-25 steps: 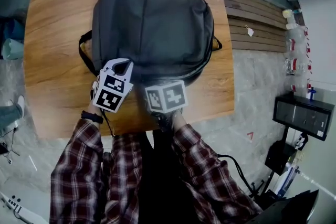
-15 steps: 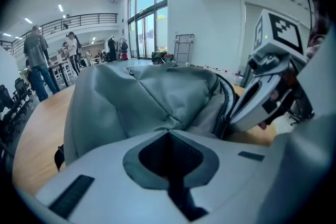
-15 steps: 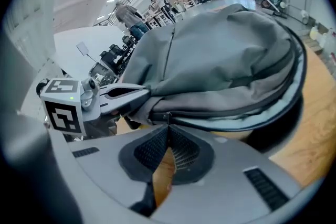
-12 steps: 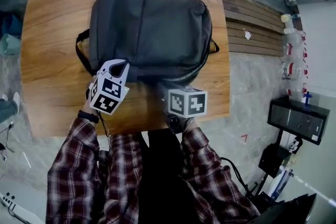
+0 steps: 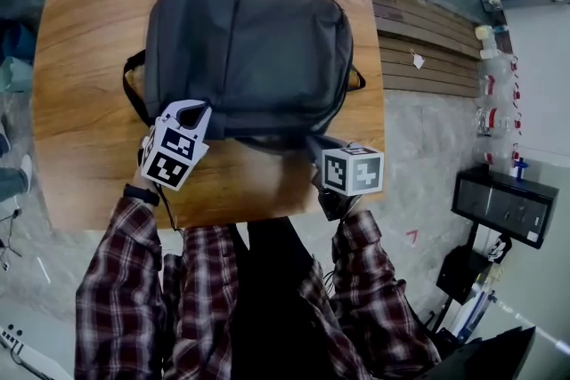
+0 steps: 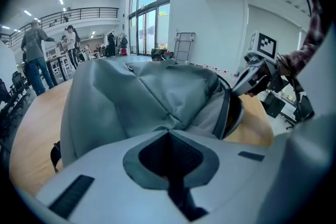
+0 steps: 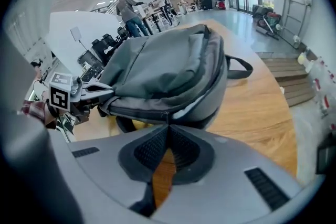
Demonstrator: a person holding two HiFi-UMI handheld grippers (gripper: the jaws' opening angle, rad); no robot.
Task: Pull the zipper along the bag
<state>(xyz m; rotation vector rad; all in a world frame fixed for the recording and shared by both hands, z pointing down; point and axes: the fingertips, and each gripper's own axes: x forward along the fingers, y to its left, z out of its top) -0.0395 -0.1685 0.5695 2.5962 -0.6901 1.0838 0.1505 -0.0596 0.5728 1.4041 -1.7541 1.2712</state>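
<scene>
A dark grey backpack lies flat on the round wooden table. My left gripper is at the bag's near left corner, shut on a fold of the bag's fabric; in the left gripper view the left gripper has its jaws closed on the cloth. My right gripper is at the bag's near right corner, shut on the zipper pull. In the right gripper view the right gripper has its tips meeting at the zipper line. Pale lining shows in a gap beside the pull.
A black strap loop sticks out at the bag's left side and another at its right. The table's near edge is just below both grippers. A slatted wooden platform stands right of the table. People stand far behind.
My right gripper has moved to the right along the bag's near edge, from its middle to the right corner. The left gripper and the bag have shifted slightly left.
</scene>
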